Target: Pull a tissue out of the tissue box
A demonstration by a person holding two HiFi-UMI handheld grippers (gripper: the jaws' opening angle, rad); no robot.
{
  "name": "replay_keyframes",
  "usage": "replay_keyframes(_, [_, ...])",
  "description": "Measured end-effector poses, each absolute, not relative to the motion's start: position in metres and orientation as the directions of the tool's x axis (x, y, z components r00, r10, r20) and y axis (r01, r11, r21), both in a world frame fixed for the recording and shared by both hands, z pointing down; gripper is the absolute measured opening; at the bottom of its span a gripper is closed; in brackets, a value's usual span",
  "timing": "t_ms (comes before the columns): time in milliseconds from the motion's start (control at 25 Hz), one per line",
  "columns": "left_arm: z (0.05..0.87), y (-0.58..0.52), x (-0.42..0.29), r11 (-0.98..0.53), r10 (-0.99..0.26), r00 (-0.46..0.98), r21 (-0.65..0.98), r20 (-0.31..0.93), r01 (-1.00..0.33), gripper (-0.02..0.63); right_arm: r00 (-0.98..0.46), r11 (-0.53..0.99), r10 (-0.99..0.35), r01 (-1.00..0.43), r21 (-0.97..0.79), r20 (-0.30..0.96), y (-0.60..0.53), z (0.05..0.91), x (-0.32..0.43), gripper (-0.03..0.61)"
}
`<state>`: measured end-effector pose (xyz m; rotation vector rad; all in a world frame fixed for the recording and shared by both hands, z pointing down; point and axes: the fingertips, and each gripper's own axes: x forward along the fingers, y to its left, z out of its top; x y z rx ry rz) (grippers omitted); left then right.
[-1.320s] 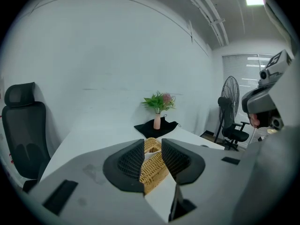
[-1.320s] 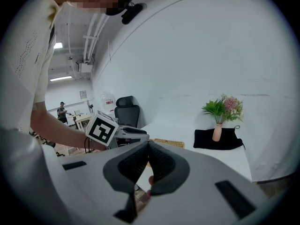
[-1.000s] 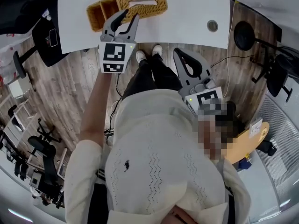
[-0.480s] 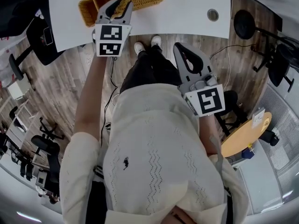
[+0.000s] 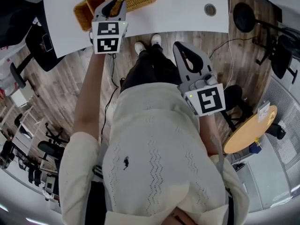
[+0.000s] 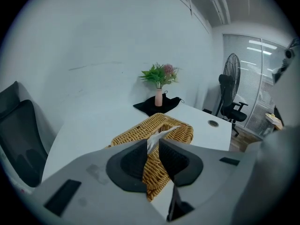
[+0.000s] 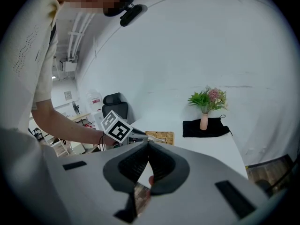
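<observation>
"While the left gripper (image 6: 152, 142) is leaning over the tissue box (image 6: 180, 130), how far is the job getting?" one observer is asking.

"Barely starting," the other is answering. "Its jaws have just been closing and are standing partly apart. The tissue (image 6: 161, 134) is rising from the slot between their tips, but a gap is showing on each side, so they do not seem to be pinching it yet. The pinch and the pull are both waiting."

"And the right gripper (image 7: 147, 144)?"

"It is hanging back off the tabletop (image 5: 187, 8), jaws together on nothing."

"Is anything crowding the pull?"

"A wicker tray (image 5: 84, 11) is sitting just beside the box, and both are lying near the tabletop's near edge. Upward nothing is blocking. The vase (image 6: 159, 96) on its black cloth (image 6: 145, 108) is standing well apart at the far end."
</observation>
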<state>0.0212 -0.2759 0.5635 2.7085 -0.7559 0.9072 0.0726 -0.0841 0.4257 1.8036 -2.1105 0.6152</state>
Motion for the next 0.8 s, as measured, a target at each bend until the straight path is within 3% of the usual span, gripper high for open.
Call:
replay_keyframes(240, [0.5636, -0.2791, 0.0228, -0.833, -0.437, 0.666, 0.007, 0.605, -0.553, 0.027, -0.158, 0.109, -0.855, -0.986, -0.127, 0.495, -0.0802, 0.4276, 0.0761, 0.002])
replay_keyframes(800, [0.565, -0.2801, 0.0208, -0.811, -0.468, 0.638, -0.009, 0.611, -0.585, 0.012, -0.16, 0.114, -0.853, -0.986, -0.122, 0.497, -0.0807, 0.429, 0.0789, 0.002])
